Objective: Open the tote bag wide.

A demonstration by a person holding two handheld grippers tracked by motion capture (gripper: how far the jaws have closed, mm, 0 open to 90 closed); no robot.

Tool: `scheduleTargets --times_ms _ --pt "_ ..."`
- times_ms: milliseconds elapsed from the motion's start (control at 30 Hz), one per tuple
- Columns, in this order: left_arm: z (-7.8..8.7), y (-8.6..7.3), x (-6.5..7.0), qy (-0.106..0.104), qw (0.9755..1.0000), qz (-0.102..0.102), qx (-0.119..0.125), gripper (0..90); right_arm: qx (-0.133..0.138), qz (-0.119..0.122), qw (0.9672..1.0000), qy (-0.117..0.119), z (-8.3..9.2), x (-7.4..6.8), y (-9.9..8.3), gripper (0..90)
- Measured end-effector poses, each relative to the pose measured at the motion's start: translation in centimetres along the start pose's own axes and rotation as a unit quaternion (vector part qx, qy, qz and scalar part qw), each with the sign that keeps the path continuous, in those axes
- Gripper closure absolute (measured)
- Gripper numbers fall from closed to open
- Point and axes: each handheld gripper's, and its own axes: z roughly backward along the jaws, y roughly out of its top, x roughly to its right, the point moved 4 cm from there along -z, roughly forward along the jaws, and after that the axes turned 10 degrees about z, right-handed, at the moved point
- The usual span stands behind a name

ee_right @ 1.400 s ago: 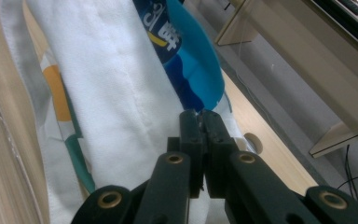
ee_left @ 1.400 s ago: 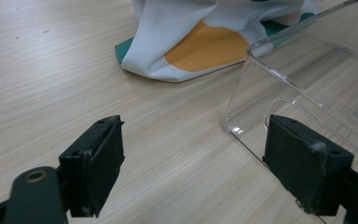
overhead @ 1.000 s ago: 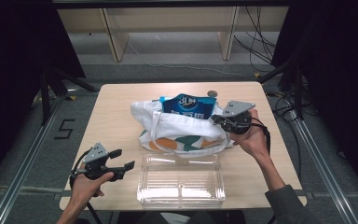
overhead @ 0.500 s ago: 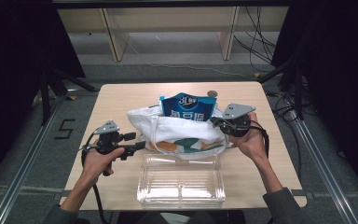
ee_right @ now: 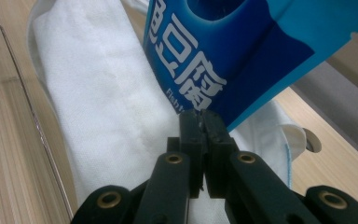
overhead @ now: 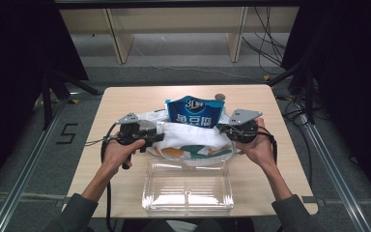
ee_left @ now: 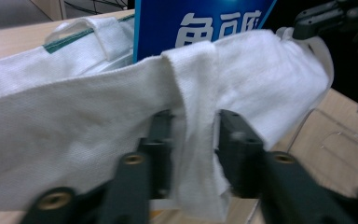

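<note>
A white cloth bag (overhead: 193,140) lies mid-table with a blue printed packet (overhead: 195,112) standing out of its mouth. My left gripper (overhead: 159,137) is at the bag's left side. In the left gripper view its jaws stand open (ee_left: 193,135) on either side of a hanging fold of the white cloth (ee_left: 74,126), with the blue packet (ee_left: 205,23) behind. My right gripper (overhead: 221,127) is at the bag's right side. In the right gripper view it is shut (ee_right: 199,119) on the lower edge of the blue packet (ee_right: 223,51), above the white bag (ee_right: 98,93).
A clear plastic container (overhead: 188,188) sits open-topped at the table's near edge, right in front of the bag; its rim (ee_right: 28,107) shows in the right gripper view. Bare wooden table (overhead: 125,101) lies left and behind. A small grey round disc (overhead: 220,96) sits by the packet's far corner.
My left gripper has travelled from the table's near left corner up to the bag's left side and now straddles a cloth fold. The right gripper stays at the packet.
</note>
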Motion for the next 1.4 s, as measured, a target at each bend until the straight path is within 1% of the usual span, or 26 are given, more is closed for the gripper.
scheduleTargets --times_ms 67,133,233,267,300,333,433,500,533,600,633,700,800,867,900,1067,1100,1133,1167,1200,1233,1267,1300,1333,1367,1400 --pt "-0.2 -0.1 -0.1 0.003 0.9998 -0.016 -0.007 77.3 0.0 -0.014 0.9999 0.008 -0.2 0.0 -0.3 89.0" --pt "-0.7 -0.5 -0.5 0.011 0.9994 -0.028 -0.015 78.6 -0.002 -0.013 0.9998 0.012 -0.3 0.0 -0.4 89.0" --pt "-1.6 -1.0 -1.1 0.015 0.999 -0.027 -0.032 81.4 -0.015 -0.014 0.9993 0.031 -1.6 -0.2 -1.3 89.0" --pt "-2.2 -1.5 -1.7 0.026 0.9974 -0.039 -0.054 81.8 -0.024 -0.026 0.9988 0.034 -1.9 -0.3 -1.6 89.0" --pt "-2.2 -1.5 -1.7 0.026 0.9974 -0.039 -0.054 82.0 -0.024 -0.026 0.9988 0.034 -1.9 -0.3 -1.6 89.0" --pt "-2.9 -2.2 -2.2 0.034 0.9953 -0.048 -0.077 82.1 -0.033 -0.035 0.9976 0.049 -2.7 -0.5 -2.3 89.0" --pt "-4.0 -3.0 -3.0 0.032 0.9935 -0.048 -0.098 82.3 -0.052 -0.041 0.9956 0.066 -3.8 -0.7 -3.4 89.0" --pt "-4.5 -3.3 -3.3 0.031 0.9932 -0.05 -0.101 82.4 -0.052 -0.041 0.9956 0.066 -4.1 -0.8 -3.7 89.0" --pt "-4.8 -3.8 -3.7 0.038 0.9908 -0.046 -0.121 82.6 -0.062 -0.048 0.9943 0.073 -4.6 -0.9 -4.3 89.0" --pt "-5.1 -4.1 -3.8 0.044 0.9903 -0.042 -0.125 82.7 -0.066 -0.047 0.9937 0.077 -4.8 -0.9 -4.5 89.0" --pt "-5.2 -4.3 -3.9 0.044 0.9878 -0.058 -0.137 82.8 -0.071 -0.052 0.9926 0.084 -5.2 -1.1 -5.1 89.1" --pt "-5.3 -4.3 -3.9 0.049 0.9884 -0.054 -0.134 82.8 -0.075 -0.055 0.9921 0.085 -5.5 -1.2 -5.3 89.1" --pt "-5.3 -4.5 -4.3 0.052 0.9856 -0.062 -0.149 83.0 -0.079 -0.071 0.9896 0.098 -6.1 -1.4 -5.9 89.1" --pt "-5.5 -4.7 -4.4 0.052 0.9864 -0.053 -0.146 83.0 -0.085 -0.072 0.9896 0.092 -6.3 -1.4 -6.1 89.1" --pt "-5.5 -4.8 -4.6 0.053 0.985 -0.059 -0.153 83.0 -0.083 -0.078 0.9884 0.1 -6.3 -1.5 -6.1 89.1" --pt "-5.7 -5.0 -4.8 0.047 0.9882 -0.033 -0.142 82.3 -0.105 -0.085 0.9864 0.094 -7.7 -2.0 -7.2 89.1" --pt "-5.7 -5.0 -4.9 0.046 0.9888 -0.03 -0.139 81.9 -0.1 -0.069 0.9885 0.091 -8.0 -1.8 -7.3 89.0" --pt "-5.4 -4.9 -4.9 0.042 0.9879 -0.035 -0.145 79.8 -0.107 -0.082 0.9865 0.093 -7.7 -1.8 -7.2 88.7" --pt "-5.3 -4.7 -4.8 0.042 0.9882 -0.035 -0.143 78.3 -0.094 -0.068 0.9883 0.099 -7.7 -1.5 -7.1 88.3" --pt "-5.3 -4.7 -4.8 0.042 0.9882 -0.035 -0.143 76.3 -0.094 -0.068 0.9883 0.099 -7.7 -1.5 -7.1 88.3" --pt "-5.0 -4.4 -4.7 0.044 0.9887 -0.039 -0.137 76.3 -0.096 -0.098 0.9855 0.1 -7.1 -1.5 -7.0 87.6" --pt "-4.9 -4.2 -4.6 0.046 0.9894 -0.039 -0.132 69.3 -0.068 -0.127 0.9839 0.106 -6.5 -1.1 -6.5 79.6" --pt "-4.6 -3.9 -4.5 0.044 0.9896 -0.043 -0.13 69.3 -0.068 -0.127 0.9839 0.106 -6.5 -1.1 -6.5 79.6" --pt "-4.5 -3.5 -4.1 0.042 0.9918 -0.034 -0.116 65.3 -0.066 -0.137 0.9827 0.106 -6.1 -0.9 -6.3 76.0" --pt "-4.3 -3.2 -3.8 0.035 0.993 -0.035 -0.107 60.9 -0.062 -0.136 0.9835 0.101 -5.5 -0.6 -5.9 71.7" --pt "-4.1 -2.9 -3.8 0.033 0.9934 -0.04 -0.102 57.8 -0.051 -0.122 0.9869 0.093 -5.0 0.0 -5.7 68.7"
